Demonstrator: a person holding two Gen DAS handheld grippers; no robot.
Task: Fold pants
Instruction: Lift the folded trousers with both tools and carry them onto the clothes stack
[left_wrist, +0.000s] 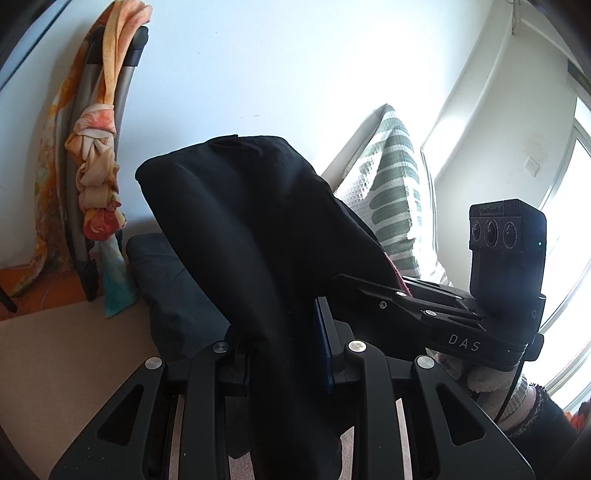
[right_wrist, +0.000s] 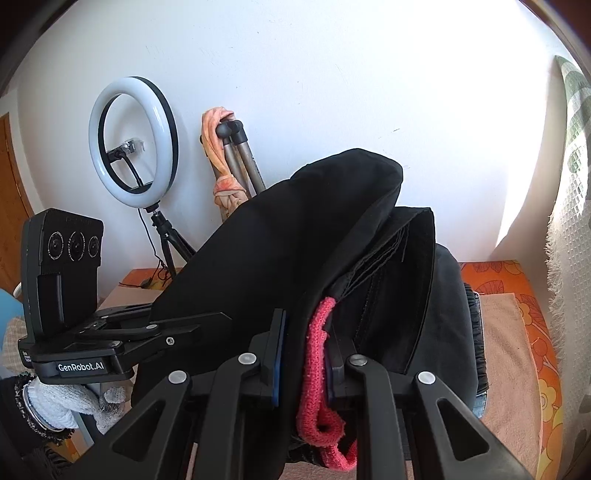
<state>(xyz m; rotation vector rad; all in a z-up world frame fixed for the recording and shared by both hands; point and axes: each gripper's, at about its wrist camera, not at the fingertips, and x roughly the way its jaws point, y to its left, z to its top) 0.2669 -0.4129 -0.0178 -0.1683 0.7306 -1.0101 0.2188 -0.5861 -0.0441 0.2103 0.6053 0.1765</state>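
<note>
1. The black cloth pants (left_wrist: 236, 229) hang lifted above the tan bed cover (right_wrist: 506, 332), bunched between both grippers.
2. The left gripper (left_wrist: 284, 350) pinches the black fabric, jaws nearly closed.
3. The right gripper (right_wrist: 306, 354) clamps the fabric and its red knitted band (right_wrist: 314, 373).

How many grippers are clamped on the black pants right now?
2. The left gripper pinches black pants fabric at the bottom of its own view. The right gripper clamps the pants and a red knit band. Nothing more seems hidden.
</note>
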